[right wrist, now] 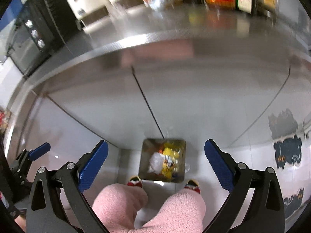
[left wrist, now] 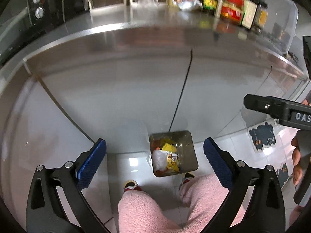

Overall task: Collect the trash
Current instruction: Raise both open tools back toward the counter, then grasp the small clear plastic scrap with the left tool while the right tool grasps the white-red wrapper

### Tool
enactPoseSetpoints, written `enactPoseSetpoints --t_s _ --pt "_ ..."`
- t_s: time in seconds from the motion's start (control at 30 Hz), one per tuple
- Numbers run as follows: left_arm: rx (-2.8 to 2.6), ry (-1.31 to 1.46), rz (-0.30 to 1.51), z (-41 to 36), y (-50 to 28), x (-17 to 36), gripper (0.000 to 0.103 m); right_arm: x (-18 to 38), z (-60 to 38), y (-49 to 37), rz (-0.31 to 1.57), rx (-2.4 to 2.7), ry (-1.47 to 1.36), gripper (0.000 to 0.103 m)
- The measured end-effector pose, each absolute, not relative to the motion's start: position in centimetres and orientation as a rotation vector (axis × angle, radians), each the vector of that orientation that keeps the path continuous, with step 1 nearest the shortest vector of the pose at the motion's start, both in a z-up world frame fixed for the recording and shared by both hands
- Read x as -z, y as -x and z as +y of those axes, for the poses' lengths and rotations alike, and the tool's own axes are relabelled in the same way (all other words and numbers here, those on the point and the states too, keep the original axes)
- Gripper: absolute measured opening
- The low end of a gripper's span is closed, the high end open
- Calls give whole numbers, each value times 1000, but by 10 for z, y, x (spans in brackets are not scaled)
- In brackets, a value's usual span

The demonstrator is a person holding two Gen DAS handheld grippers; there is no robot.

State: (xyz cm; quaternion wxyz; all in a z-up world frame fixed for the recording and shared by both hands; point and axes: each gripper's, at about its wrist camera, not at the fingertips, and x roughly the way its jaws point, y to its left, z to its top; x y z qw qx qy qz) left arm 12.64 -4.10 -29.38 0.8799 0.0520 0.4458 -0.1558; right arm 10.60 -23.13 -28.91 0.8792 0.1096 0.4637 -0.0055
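Pink fleece legs stand nearest, below the left gripper and right gripper, both spread wide and empty, over a trash-filled bin on glossy white floor tiles against a steel counter.

A trash bin is set on the floor at the foot of the cabinet front, directly below the table edge. Wrappers are seen inside the bin. Two feet are placed just before the bin, one at each near corner. At the table's back right, a group of bottles and jars is stood; at its left, an oven. Cat stickers are laid on the floor to the bin's right.
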Motion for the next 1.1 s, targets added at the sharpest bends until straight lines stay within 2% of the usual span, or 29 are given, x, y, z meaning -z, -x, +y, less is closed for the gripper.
enactPoseSetpoints --t_s 0.37,0.57,1.1 --pt "293 -74 807 -34 -171 193 95 182 -243 -158 812 28 -231 100" --pt "295 -80 787 -48 -224 170 95 167 -262 -212 814 48 -274 100" --pt "271 -96 768 -89 -373 151 94 154 -290 -376 808 101 -279 98"
